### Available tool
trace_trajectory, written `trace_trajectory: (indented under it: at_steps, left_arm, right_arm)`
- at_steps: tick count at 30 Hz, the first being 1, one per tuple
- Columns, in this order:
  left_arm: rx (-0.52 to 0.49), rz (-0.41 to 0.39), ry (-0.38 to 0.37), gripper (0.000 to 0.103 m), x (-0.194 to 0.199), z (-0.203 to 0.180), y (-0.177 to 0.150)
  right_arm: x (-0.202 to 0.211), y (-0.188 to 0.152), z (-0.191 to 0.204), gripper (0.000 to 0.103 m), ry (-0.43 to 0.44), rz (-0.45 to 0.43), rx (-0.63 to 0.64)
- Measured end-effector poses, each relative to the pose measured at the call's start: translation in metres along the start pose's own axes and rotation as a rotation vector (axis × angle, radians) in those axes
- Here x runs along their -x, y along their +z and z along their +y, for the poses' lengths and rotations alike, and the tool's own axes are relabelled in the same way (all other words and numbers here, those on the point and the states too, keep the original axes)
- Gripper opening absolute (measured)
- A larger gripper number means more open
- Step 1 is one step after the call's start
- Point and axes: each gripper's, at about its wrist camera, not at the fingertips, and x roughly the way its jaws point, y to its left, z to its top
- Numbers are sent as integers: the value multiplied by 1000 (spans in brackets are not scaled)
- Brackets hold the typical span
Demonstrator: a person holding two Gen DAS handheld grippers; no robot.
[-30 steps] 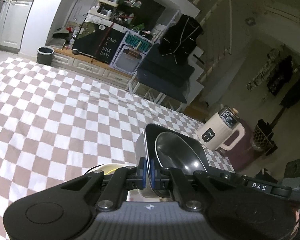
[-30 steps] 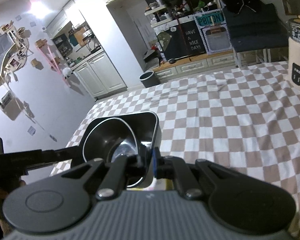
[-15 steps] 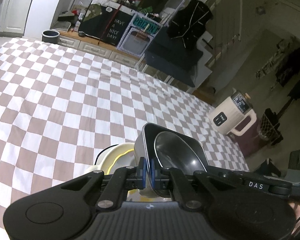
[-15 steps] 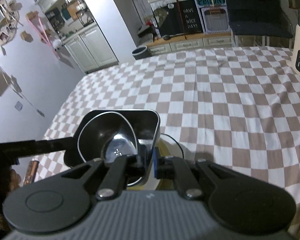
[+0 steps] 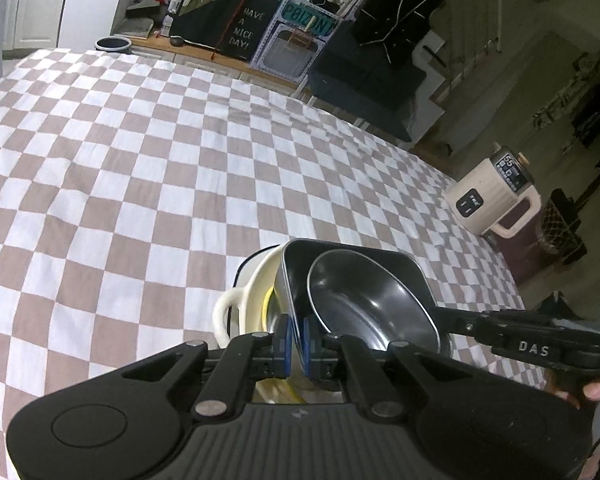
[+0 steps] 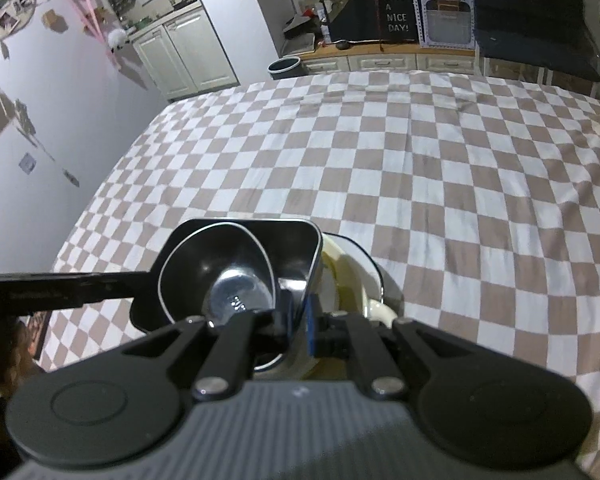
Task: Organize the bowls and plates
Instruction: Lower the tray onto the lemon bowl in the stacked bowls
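A dark square metal dish [image 5: 340, 252] [image 6: 296, 248] with a round steel bowl [image 5: 372, 304] [image 6: 220, 268] nested inside hangs tilted just over a cream handled bowl [image 5: 252, 292] [image 6: 352, 272] that has yellow inside. My left gripper [image 5: 296, 344] is shut on the dish's near wall, blue pads on either side. My right gripper [image 6: 298, 332] is shut on the opposite wall. Each gripper also appears in the other's view, the right gripper [image 5: 452, 322] from the right side, the left gripper [image 6: 140, 280] from the left. Whether the dish touches the cream bowl I cannot tell.
A brown and white checked cloth [image 5: 140, 160] [image 6: 420, 180] covers the wide table. A cream appliance [image 5: 496, 200] stands at the table's far right edge. A person's hand [image 5: 596, 392] holds the right gripper. Cabinets and a bin lie beyond the table.
Both grippers have sunk with the square dish and tipped further down. The cream bowl beneath has come more into view, and the dish hangs closer to it.
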Motion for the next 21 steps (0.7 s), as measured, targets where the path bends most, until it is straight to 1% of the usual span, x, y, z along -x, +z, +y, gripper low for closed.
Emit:
trace_trajectory:
  at_steps: [11, 21]
  left_arm:
    - [-18, 15, -13, 6, -3, -2, 0]
    - [-29, 35, 0, 6, -12, -2, -1]
  right_arm:
    - [0, -5, 1, 9, -26, 32, 16]
    - [-5, -3, -3, 9, -40, 51, 35]
